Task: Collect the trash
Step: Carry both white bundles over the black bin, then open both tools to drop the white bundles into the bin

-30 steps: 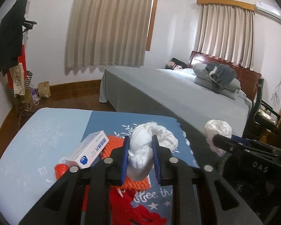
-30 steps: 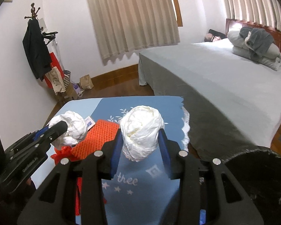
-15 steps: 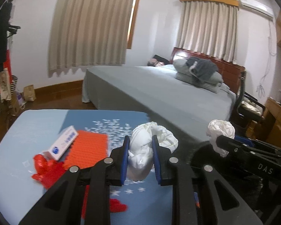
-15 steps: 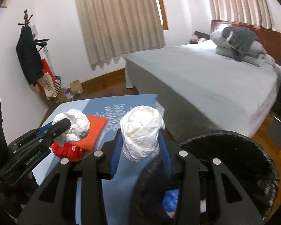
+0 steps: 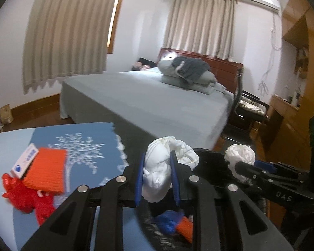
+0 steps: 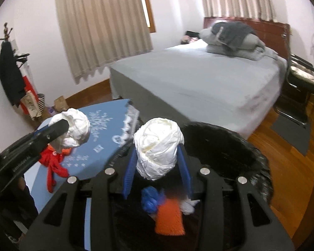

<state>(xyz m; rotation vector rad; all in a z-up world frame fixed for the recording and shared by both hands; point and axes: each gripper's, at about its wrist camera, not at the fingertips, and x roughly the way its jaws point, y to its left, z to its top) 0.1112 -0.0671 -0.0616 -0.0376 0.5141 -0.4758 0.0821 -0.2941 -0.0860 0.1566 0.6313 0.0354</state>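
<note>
My left gripper (image 5: 157, 175) is shut on a crumpled white wad (image 5: 159, 173), held at the near rim of the black trash bin (image 5: 211, 156). My right gripper (image 6: 157, 159) is shut on a second white wad (image 6: 158, 146), held over the black bin (image 6: 230, 146). Each gripper shows in the other's view: the right one (image 5: 239, 161) at the right, the left one (image 6: 71, 127) at the left. Blue and orange trash (image 6: 161, 207) lies inside the bin.
A small table with a blue cloth (image 5: 83, 138) holds an orange mesh pad (image 5: 46, 171), a white and blue box (image 5: 25, 160) and red wrapping (image 5: 29, 196). A grey bed (image 5: 157, 102) stands behind. A chair (image 6: 299, 83) and wooden floor (image 6: 293, 167) lie to the right.
Both grippers have swung right, from over the table to the black bin, each still holding its white wad. The bin's inside has come into view.
</note>
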